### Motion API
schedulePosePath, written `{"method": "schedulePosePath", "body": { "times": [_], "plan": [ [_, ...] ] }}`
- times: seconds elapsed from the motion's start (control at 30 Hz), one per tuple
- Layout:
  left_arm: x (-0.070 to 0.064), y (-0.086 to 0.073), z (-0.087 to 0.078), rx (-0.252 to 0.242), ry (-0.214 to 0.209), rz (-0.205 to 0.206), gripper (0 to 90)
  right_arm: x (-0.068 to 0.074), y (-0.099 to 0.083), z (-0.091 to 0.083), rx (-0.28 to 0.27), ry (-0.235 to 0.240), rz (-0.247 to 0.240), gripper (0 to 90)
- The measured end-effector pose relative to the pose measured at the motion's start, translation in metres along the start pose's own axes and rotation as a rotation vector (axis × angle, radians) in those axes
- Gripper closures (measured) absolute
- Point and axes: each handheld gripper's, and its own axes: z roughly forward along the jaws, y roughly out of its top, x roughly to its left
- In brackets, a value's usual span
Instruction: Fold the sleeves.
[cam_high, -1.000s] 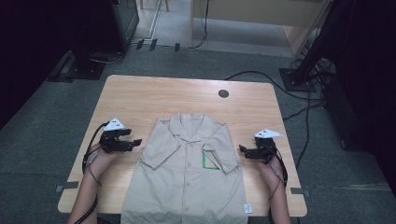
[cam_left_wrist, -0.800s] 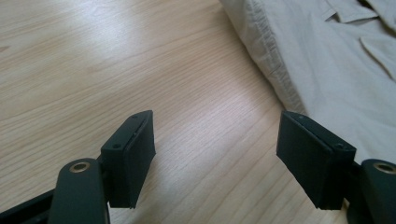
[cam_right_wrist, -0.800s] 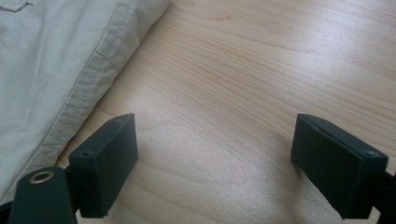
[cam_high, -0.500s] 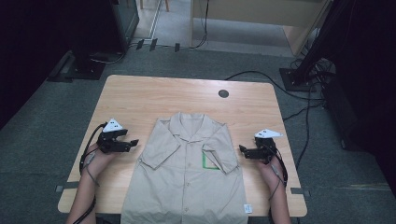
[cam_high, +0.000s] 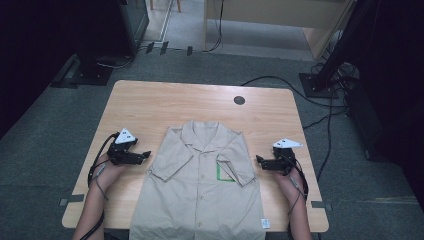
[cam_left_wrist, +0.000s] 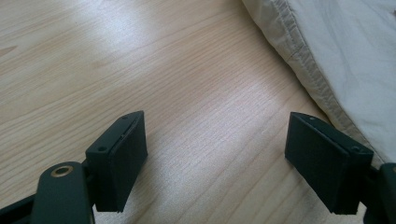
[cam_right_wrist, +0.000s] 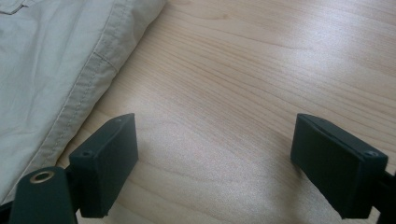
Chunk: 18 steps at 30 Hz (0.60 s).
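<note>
Flat, shirt (cam_high: 200, 190) collar points away, lengthwise.

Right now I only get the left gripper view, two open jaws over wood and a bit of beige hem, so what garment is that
Observer: A short-sleeved beige shirt, laid flat, collar away from the person.
Operator: Where is the other gripper?
Observer: The right gripper sits by the opposite sleeve, jaws open over bare table.
Operator: Anything else on the table?
Observer: A small dark round disc near the far edge.
</note>
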Motion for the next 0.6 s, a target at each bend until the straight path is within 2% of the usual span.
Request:
{"method": "schedulePosePath", "body": {
  "times": [0.17,0.27,0.4,0.6],
  "plan": [
    [-0.001,0.000,0.001,0.001,-0.003,0.009,20.2,0.001,0.000,-0.001,-0.002,-0.006,0.010,15.7],
    [-0.001,0.000,0.001,0.001,-0.002,0.008,20.1,0.001,-0.001,-0.002,-0.005,-0.009,0.021,19.3],
    [-0.002,0.000,0.000,0.001,0.001,0.003,20.1,-0.002,0.000,-0.005,-0.014,0.020,0.055,21.3],
    [0.002,0.003,-0.001,0.015,-0.002,-0.067,20.2,-0.001,0.005,-0.013,-0.049,0.014,0.052,21.3]
  ]
}}
